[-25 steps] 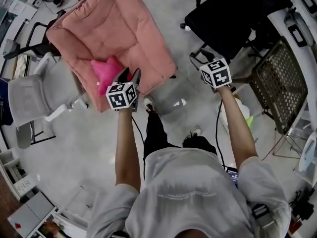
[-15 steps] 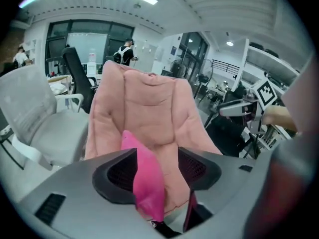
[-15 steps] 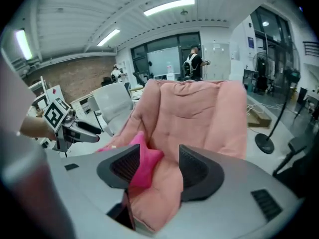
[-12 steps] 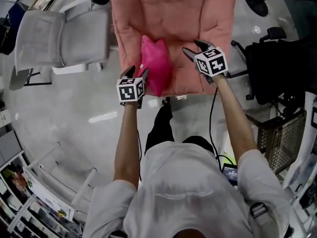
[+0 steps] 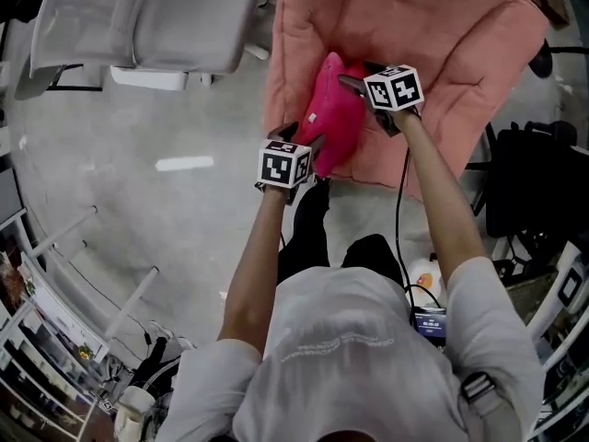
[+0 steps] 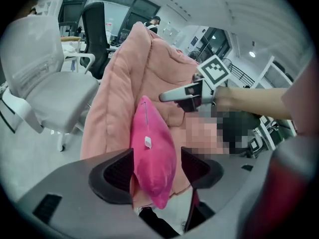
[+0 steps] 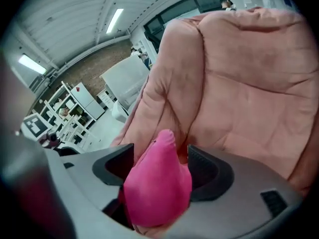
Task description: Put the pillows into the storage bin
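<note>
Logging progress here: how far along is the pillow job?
Done: nothing; no storage bin in view. In hand: left gripper and right gripper, fingers opening, straddle the pink pillow on the pink padded chair, not yet clamped. Remaining: grasp, carry, drop it in the bin.

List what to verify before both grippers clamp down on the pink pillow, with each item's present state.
1. Pink pillow sits between the left gripper jaws: ok; those jaws are opening, with a gap on one side.
2. Pillow sits between the right gripper jaws: ok; those jaws are opening too.
3. Firm grip on the pillow: not ok; neither gripper clamps it.
4. Pillow free to lift: ok; it lies on the salmon padded chair with nothing on top of it.
5. Storage bin located: cannot tell; no view shows it.
</note>
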The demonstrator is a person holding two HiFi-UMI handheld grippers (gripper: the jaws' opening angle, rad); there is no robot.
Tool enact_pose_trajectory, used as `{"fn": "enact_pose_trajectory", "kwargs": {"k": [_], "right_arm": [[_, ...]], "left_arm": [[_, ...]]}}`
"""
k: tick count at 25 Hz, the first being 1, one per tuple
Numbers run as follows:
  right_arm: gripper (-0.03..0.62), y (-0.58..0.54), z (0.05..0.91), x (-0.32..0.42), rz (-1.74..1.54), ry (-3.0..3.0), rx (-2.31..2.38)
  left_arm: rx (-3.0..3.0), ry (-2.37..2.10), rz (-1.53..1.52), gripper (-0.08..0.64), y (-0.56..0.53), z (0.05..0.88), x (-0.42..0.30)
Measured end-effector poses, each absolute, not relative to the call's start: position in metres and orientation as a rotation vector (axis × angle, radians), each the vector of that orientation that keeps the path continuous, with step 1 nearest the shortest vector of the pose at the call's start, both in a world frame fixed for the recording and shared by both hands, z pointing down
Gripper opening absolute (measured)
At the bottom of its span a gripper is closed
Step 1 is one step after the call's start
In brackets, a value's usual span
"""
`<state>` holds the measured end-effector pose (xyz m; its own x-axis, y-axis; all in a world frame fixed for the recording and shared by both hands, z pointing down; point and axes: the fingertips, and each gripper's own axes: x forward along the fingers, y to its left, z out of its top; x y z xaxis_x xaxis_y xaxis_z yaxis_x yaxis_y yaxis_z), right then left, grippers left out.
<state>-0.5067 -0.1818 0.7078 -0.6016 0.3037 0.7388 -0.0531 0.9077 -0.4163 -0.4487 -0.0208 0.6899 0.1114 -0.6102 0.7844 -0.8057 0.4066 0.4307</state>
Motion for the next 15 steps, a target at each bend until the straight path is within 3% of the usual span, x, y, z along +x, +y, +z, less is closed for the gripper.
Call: {"fn": "enact_pose_trajectory", "kwargs": {"k": [9,15], "right_arm": [[0.371,-0.162,0.76,-0.533,0.62,-2.069,-0.241],[0.285,-0.15,0.763,-0.517,0.629,-2.087,-0.246]], "left_arm": [[1.259,-1.461,0.29,0.32,0.0,0.72,-0.426],[1.223,-1.417,0.274,0.218,0.004,0.721,-0.422]]}}
